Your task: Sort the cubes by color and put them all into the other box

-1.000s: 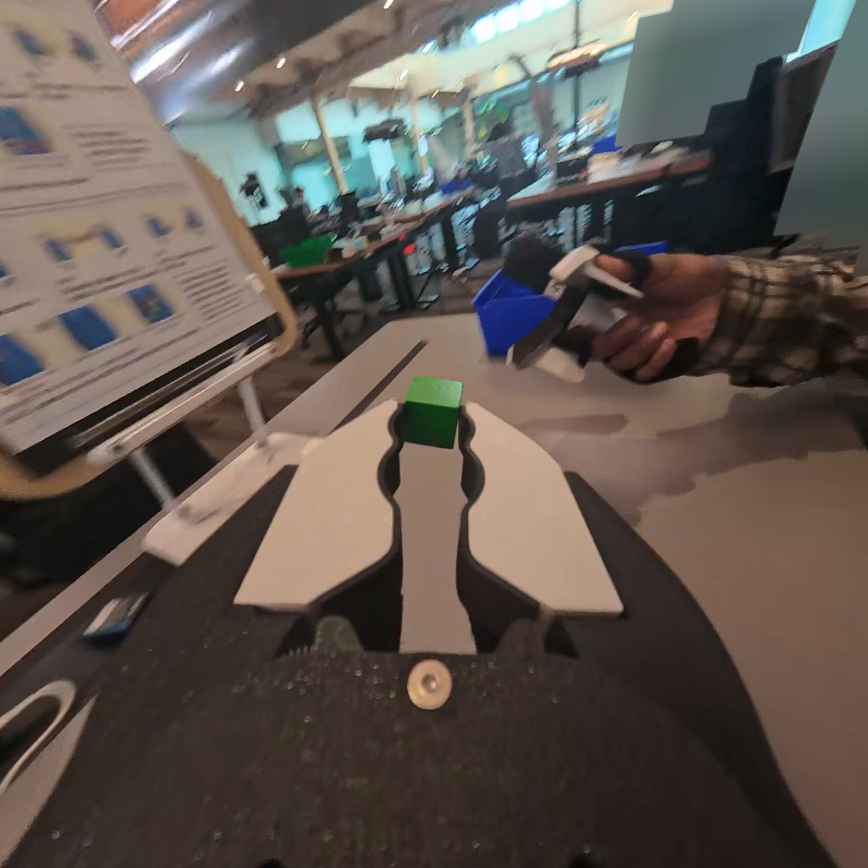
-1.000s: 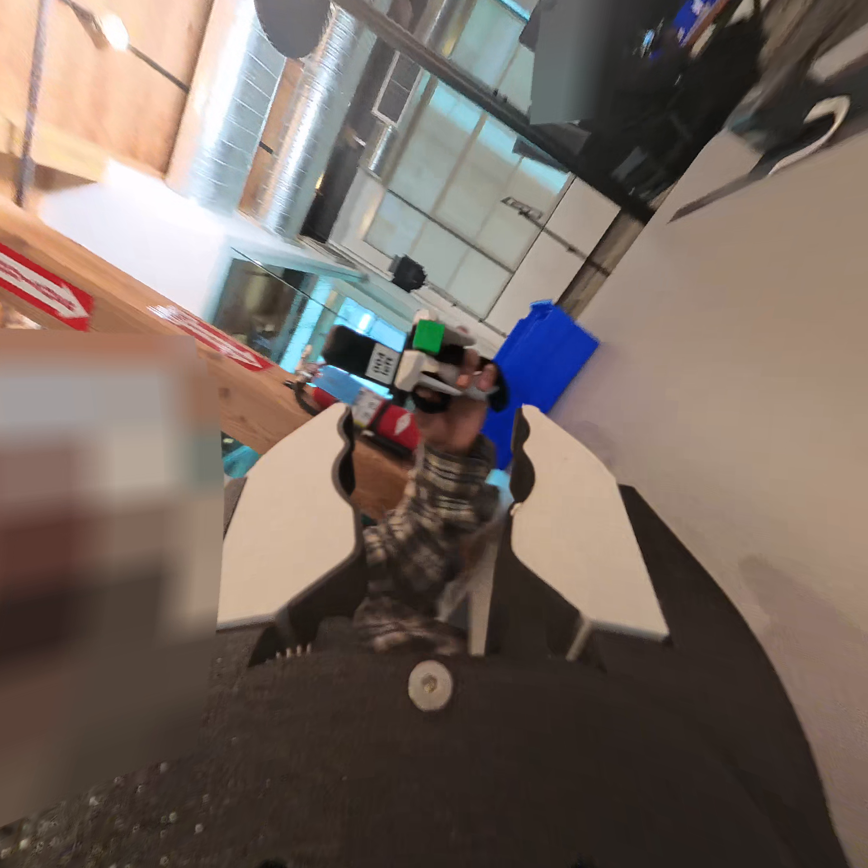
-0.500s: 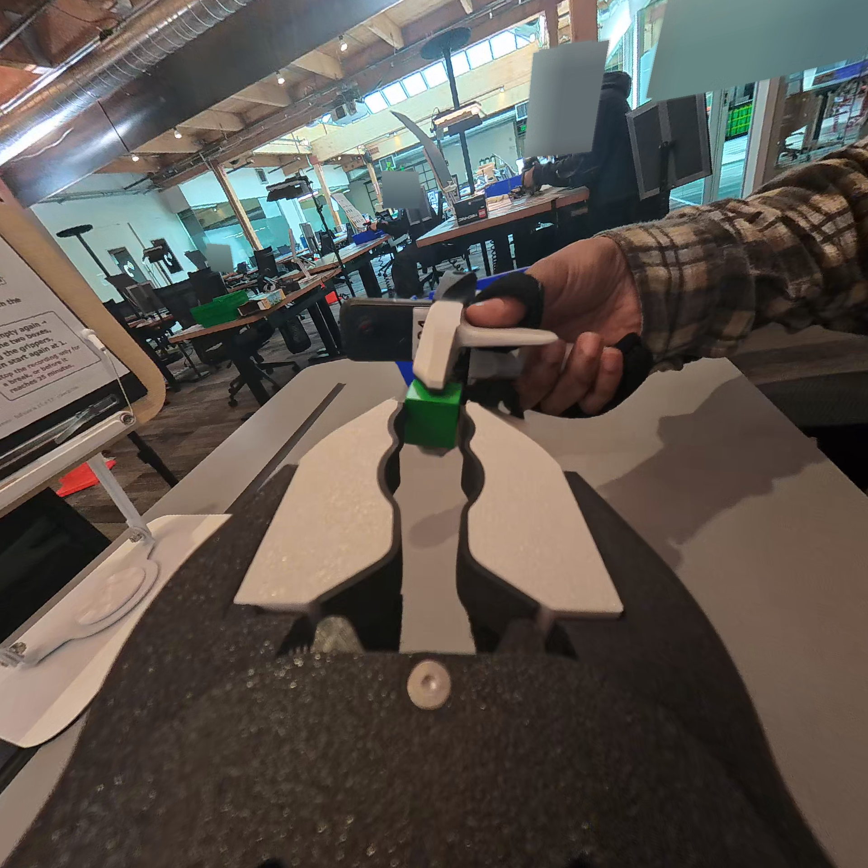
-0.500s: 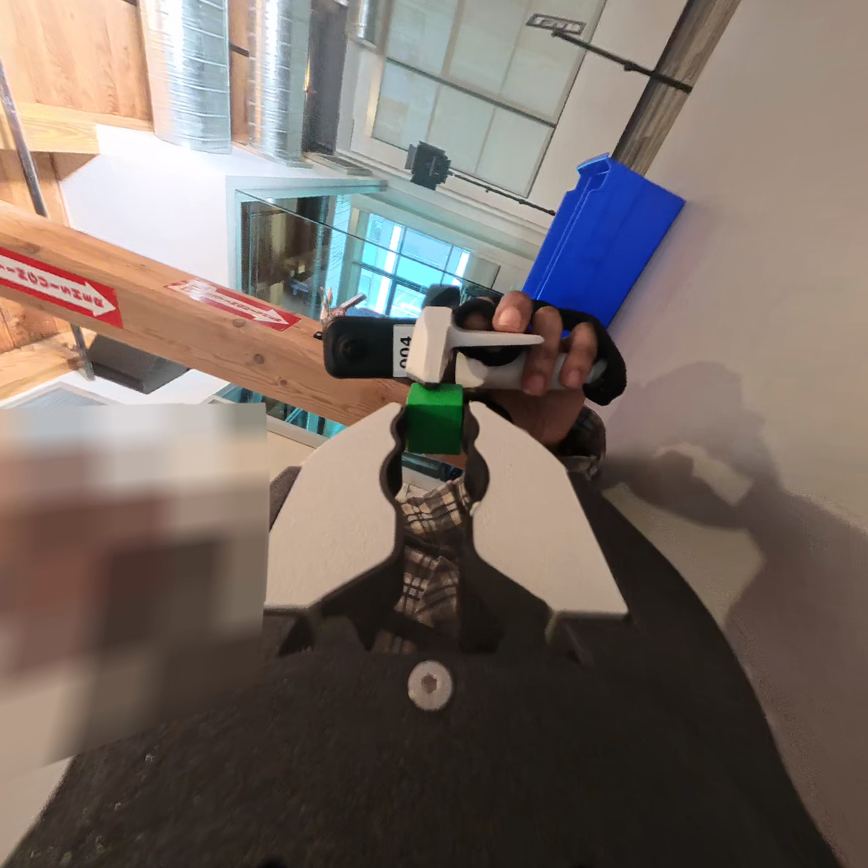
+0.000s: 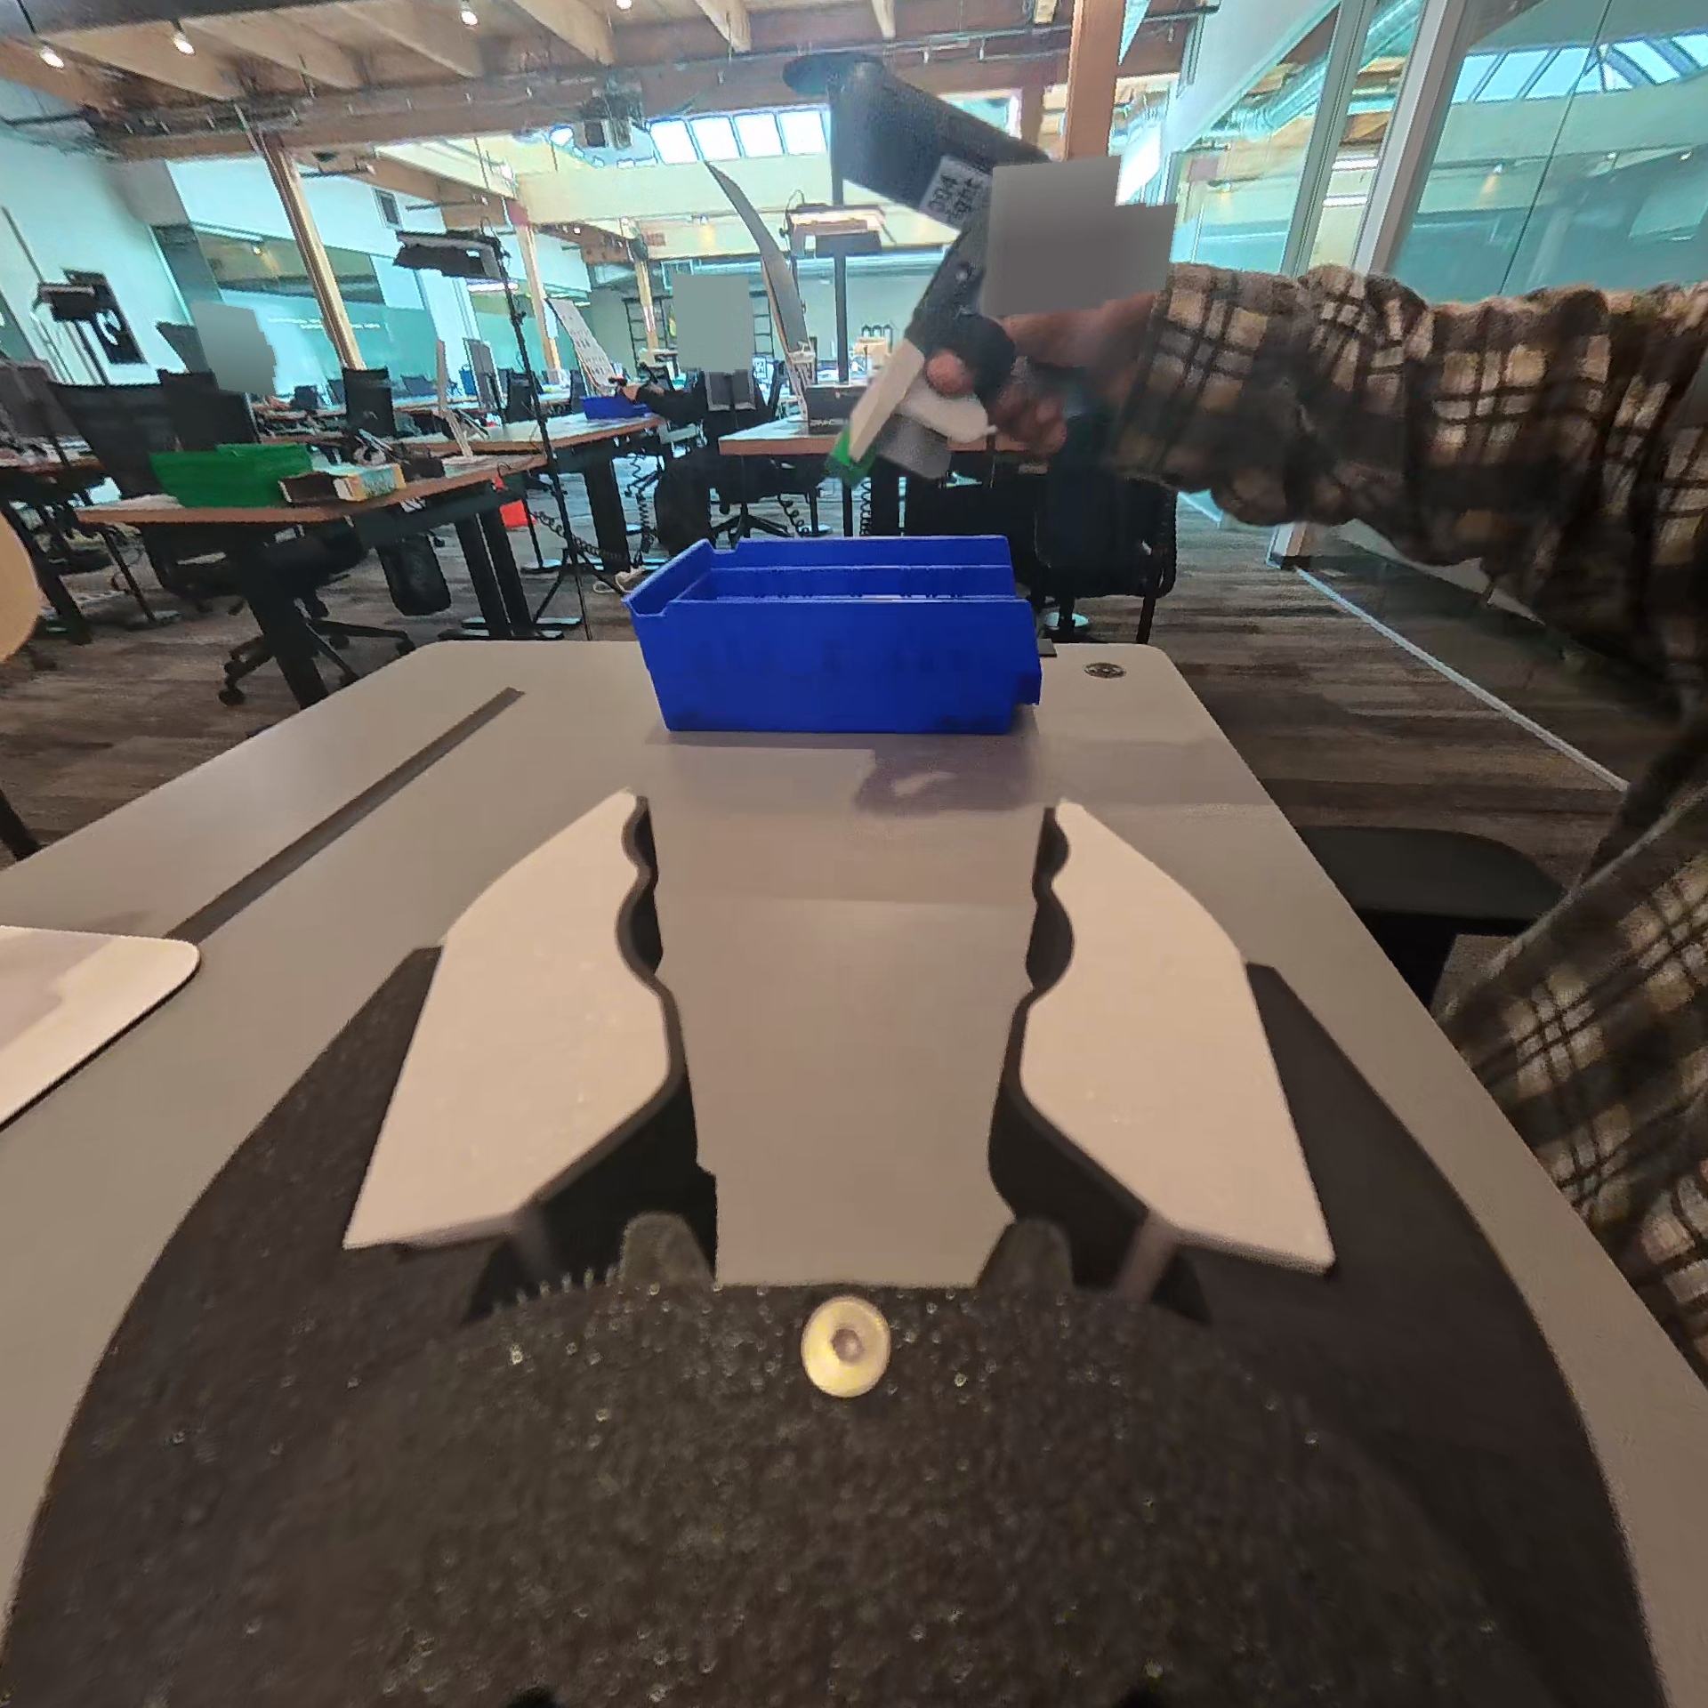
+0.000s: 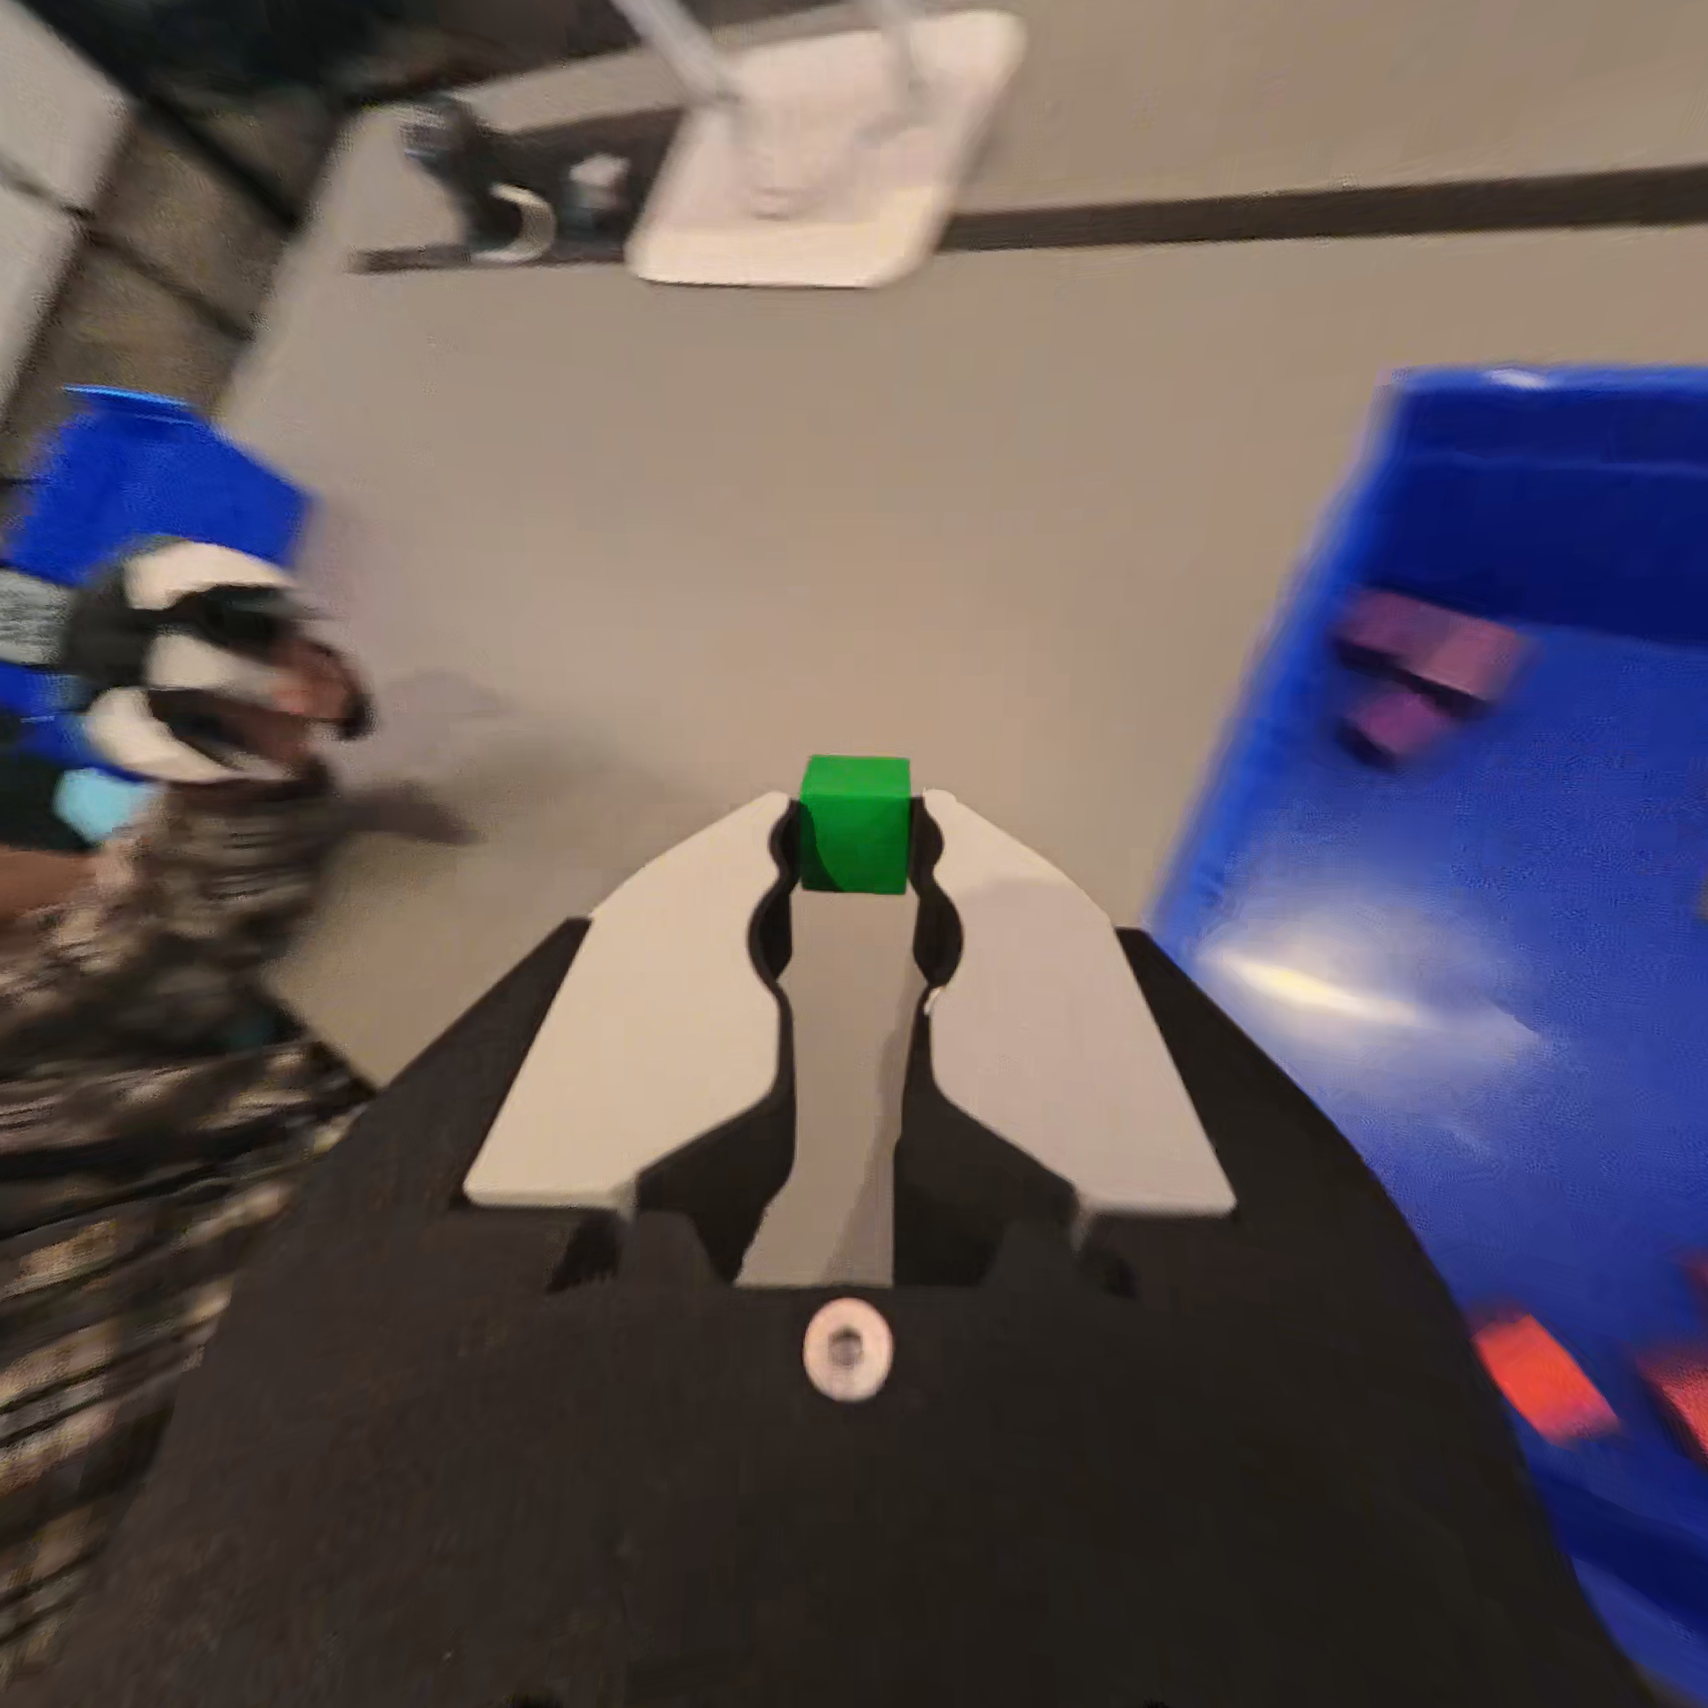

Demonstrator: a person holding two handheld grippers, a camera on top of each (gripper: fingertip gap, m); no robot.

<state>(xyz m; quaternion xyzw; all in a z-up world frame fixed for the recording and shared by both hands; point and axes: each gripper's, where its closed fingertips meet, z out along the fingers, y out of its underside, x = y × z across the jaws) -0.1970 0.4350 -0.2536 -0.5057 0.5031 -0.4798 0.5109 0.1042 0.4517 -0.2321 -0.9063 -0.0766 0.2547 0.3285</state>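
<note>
Right wrist view is showing my right tongs (image 6: 855,813) pinching the green cube (image 6: 852,824) above the counter (image 6: 739,555), left tongs (image 5: 846,887) gaping empty, so I am carrying it toward the blue box (image 6: 1386,924) (purple and red cubes inside), needing release over a free patch.

Left claw (image 5: 841,910): you hold it over the near part of the surface (image 5: 555,739), fingers wide apart, nothing between them.
Far box (image 5: 846,665): it sits on the surface straight ahead of your left claw, near the far edge.
Right claw (image 6: 852,813): you hold it up above the surface, and the cube (image 6: 852,824) sits between its fingertips.
Near box (image 6: 1442,924): it is just to the right of your right claw, with some cubes (image 6: 1414,675) lying inside it.
Flat stand base (image 6: 813,176): it rests on the surface well beyond your right claw.
Your other hand (image 6: 231,684): far off to the left in the right wrist view.
</note>
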